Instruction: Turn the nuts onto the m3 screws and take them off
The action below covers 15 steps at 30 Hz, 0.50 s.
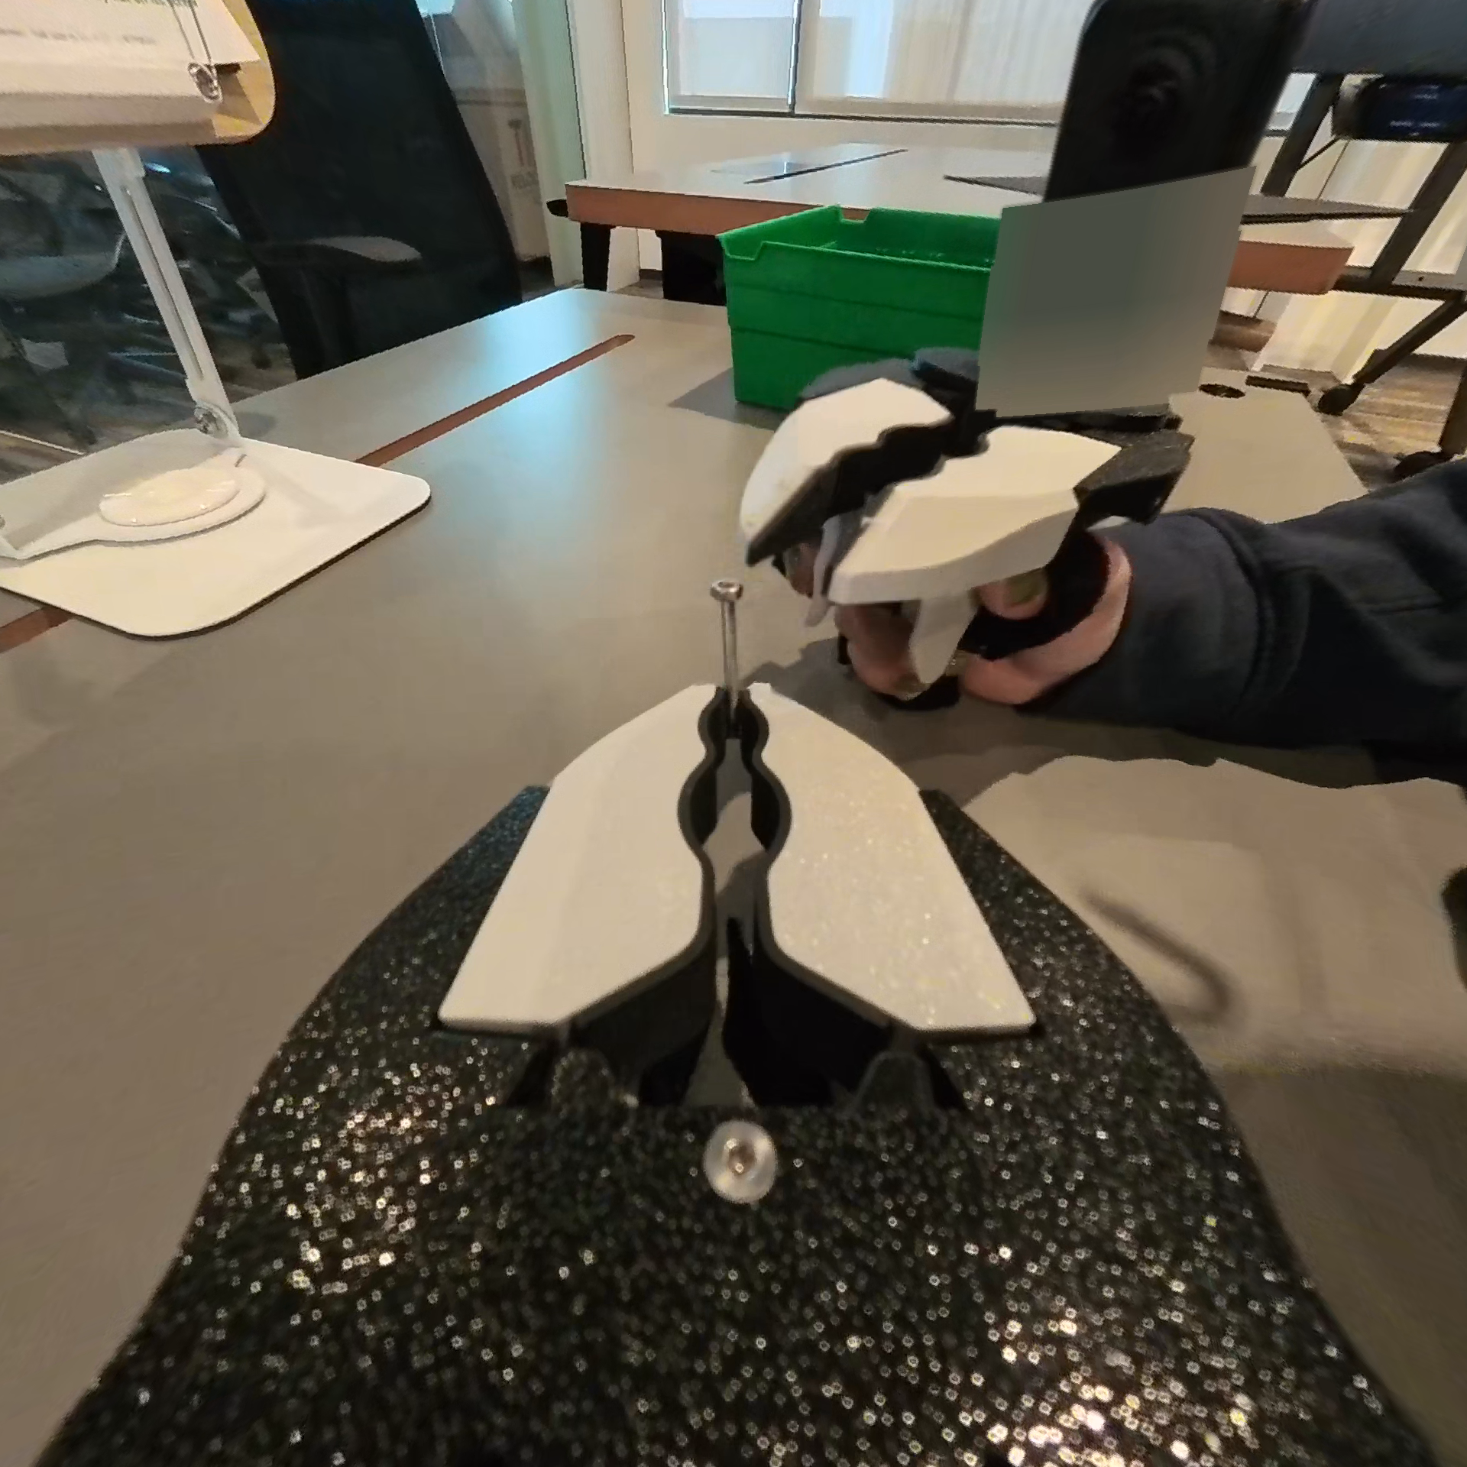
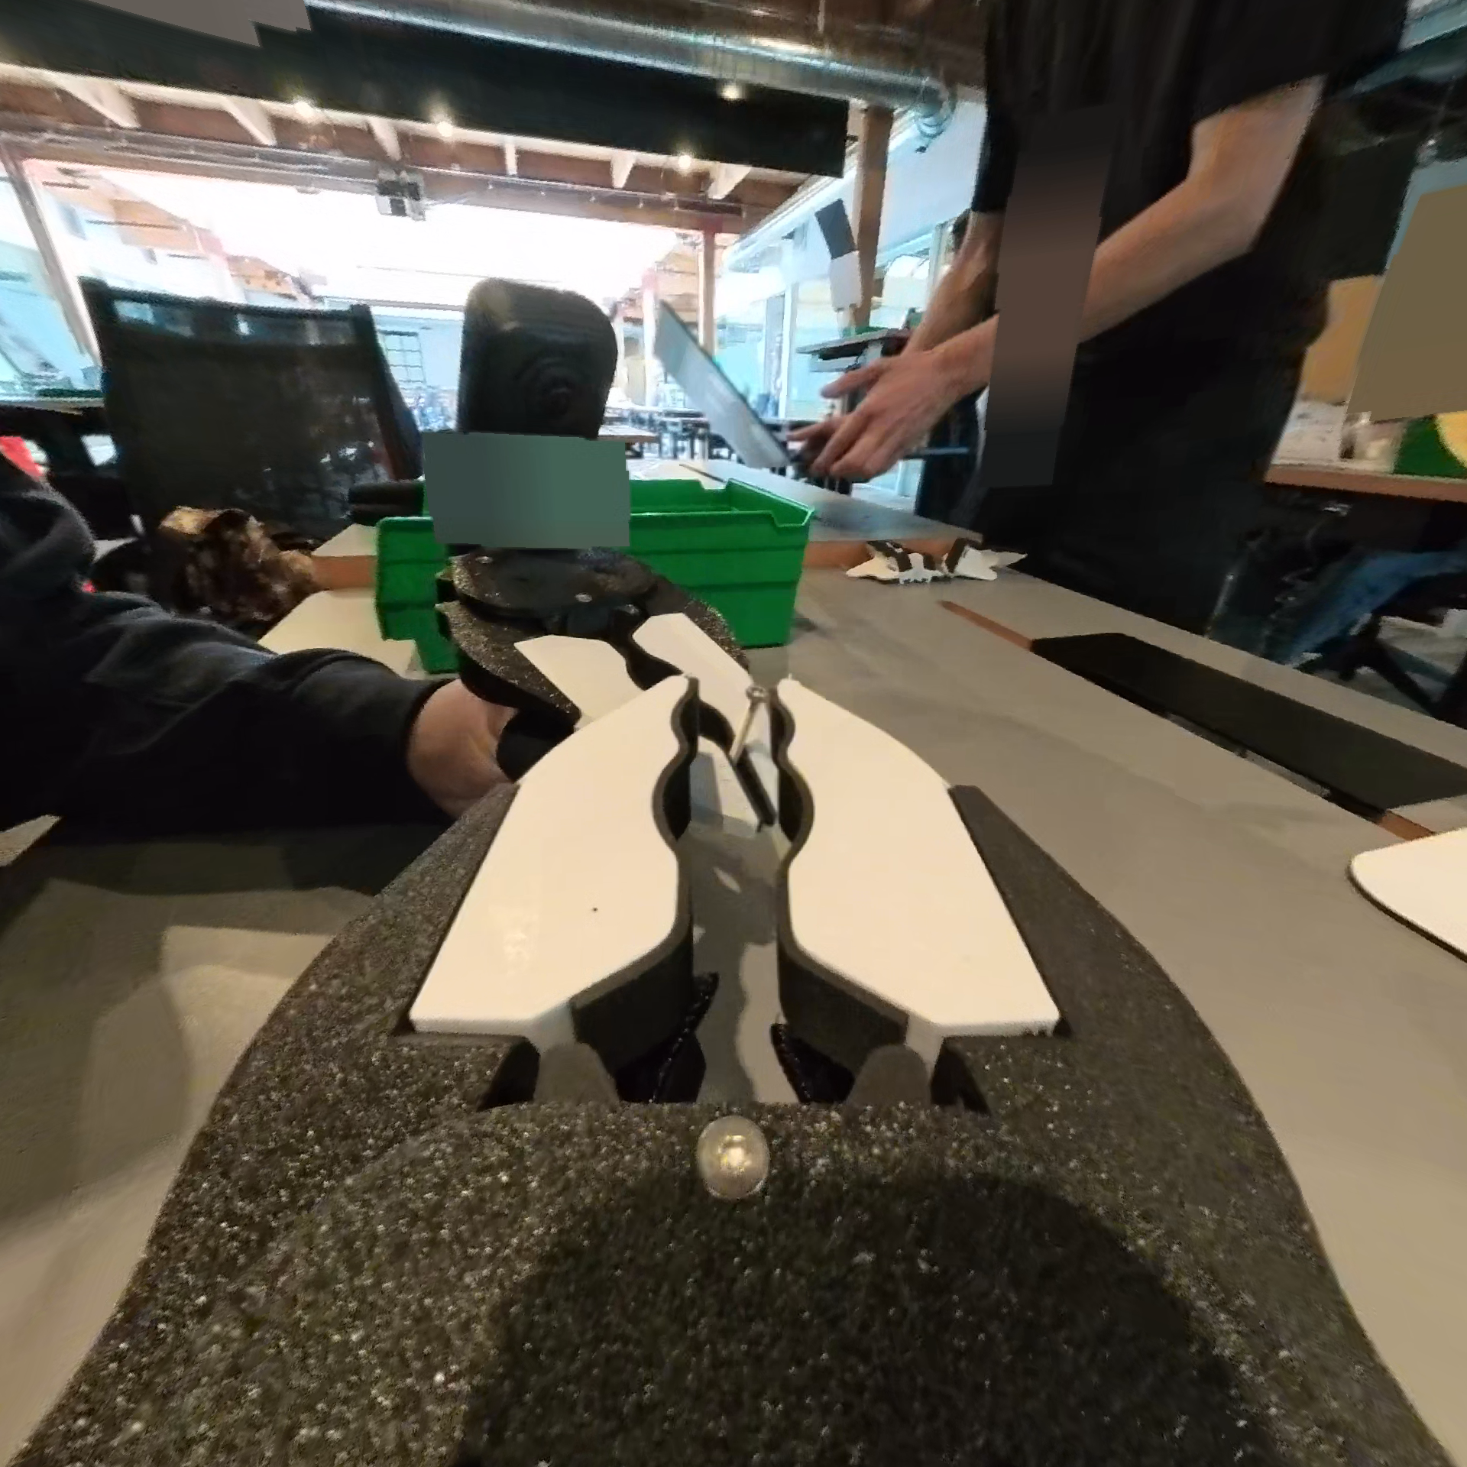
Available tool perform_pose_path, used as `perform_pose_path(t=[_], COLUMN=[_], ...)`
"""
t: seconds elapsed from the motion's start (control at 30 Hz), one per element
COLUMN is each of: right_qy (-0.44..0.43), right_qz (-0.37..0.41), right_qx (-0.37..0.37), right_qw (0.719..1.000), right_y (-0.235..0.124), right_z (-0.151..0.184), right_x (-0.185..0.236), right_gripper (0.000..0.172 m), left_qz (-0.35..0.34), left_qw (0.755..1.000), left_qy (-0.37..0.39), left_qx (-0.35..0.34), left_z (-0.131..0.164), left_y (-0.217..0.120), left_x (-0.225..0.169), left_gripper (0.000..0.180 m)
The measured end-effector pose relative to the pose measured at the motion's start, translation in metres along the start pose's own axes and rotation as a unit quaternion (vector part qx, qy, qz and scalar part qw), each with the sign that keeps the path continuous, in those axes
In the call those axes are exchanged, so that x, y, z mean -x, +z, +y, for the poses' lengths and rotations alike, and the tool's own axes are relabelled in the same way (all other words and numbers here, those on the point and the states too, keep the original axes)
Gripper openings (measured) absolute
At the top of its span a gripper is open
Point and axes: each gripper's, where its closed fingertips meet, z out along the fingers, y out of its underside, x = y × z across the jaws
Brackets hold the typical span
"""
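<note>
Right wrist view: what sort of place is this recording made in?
Probably a shared office or workshop: a grey desk with a green bin, exposed wooden ceiling beams, and a person at a laptop behind.

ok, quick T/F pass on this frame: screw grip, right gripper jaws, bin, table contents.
1. The left gripper is clamped on a screw that stands head-up out of its tips. True.
2. The right gripper is shut tight on the screw. False: its jaws stand apart, and the screw shows in the gap, clear of them.
3. A red bin sits on the table. False: the bin is green.
4. The bin is behind the grippers, toward the far edge of the table. True.
5. A nut is visibly threaded on the screw. False: its shaft shows bare.
</note>
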Motion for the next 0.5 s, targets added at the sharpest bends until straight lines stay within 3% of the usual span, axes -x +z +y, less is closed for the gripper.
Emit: perform_pose_path(t=[0.5], right_qy=[-0.001], right_qz=[-0.012], right_qx=[0.015], right_qw=[1.0], right_y=[0.0014], right_z=[0.0032], right_x=[0.005], right_gripper=[0.013], left_qz=[-0.004], left_qw=[1.0], left_qy=[0.012], left_qx=[0.005], left_z=[0.0011], left_y=[0.001], left_x=[-0.0015], left_gripper=[0.002])
